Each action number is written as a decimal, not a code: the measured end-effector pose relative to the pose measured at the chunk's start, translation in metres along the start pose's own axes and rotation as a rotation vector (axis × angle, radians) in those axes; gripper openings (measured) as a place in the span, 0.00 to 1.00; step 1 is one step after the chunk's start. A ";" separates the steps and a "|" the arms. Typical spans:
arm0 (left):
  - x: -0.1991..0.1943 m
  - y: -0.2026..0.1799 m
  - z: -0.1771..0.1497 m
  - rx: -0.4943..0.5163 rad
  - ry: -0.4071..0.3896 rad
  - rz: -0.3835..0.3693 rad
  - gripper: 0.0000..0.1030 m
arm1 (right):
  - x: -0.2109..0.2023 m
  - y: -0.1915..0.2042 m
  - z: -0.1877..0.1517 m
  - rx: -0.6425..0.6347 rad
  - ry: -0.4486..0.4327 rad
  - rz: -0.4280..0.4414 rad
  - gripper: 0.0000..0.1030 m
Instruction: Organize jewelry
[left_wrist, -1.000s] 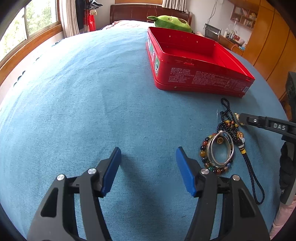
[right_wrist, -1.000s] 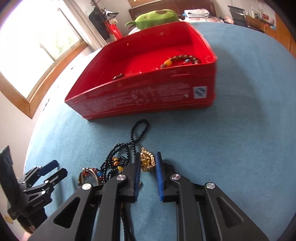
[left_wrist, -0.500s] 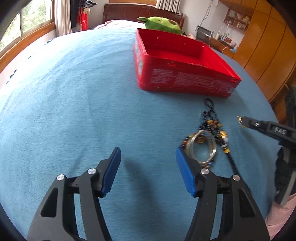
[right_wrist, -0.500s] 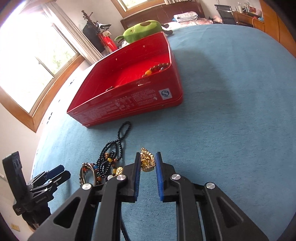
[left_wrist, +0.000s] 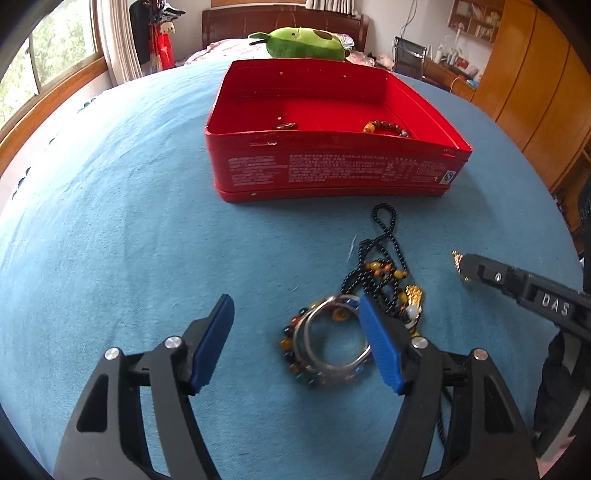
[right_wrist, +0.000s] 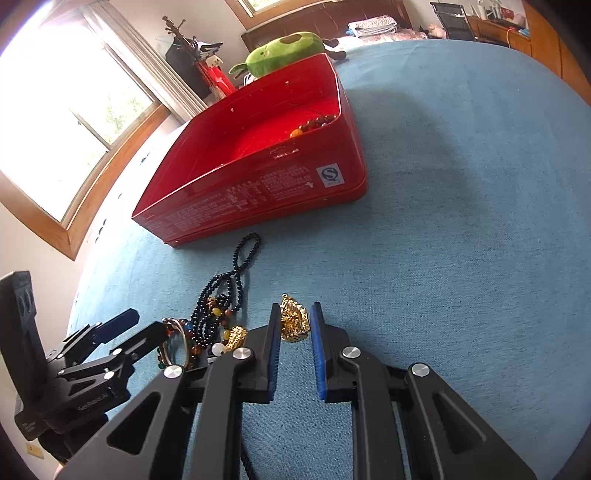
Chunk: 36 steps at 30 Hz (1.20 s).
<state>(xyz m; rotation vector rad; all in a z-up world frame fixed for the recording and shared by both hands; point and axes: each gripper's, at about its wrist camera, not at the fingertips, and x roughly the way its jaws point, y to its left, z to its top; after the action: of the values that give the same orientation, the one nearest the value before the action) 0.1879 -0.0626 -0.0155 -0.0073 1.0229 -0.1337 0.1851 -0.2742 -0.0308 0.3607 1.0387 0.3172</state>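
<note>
1. White letters "DAS" are showing on the black arm of the right gripper (left_wrist: 466, 266), seen from the left wrist camera.
2. A white square label with a blue "QS" mark is sitting on the front wall of the red tin (right_wrist: 258, 192), near its right corner.
3. Rows of small white print are running along that same wall, too small to read.
4. Faint white lettering is showing on the left gripper (right_wrist: 146, 326)'s black body, not clearly readable.
</note>
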 end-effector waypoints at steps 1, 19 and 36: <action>0.001 -0.002 0.001 0.001 0.001 0.000 0.71 | 0.000 -0.001 0.000 0.001 0.000 0.001 0.15; 0.020 -0.008 0.003 0.015 0.042 -0.082 0.35 | 0.001 -0.008 0.001 0.034 0.007 0.013 0.15; 0.001 0.057 0.018 -0.117 -0.009 -0.128 0.08 | 0.006 -0.009 0.000 0.039 0.012 0.013 0.15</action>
<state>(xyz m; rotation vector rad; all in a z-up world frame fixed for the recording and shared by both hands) 0.2103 -0.0075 -0.0105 -0.1797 1.0206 -0.1900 0.1889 -0.2796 -0.0389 0.4008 1.0560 0.3118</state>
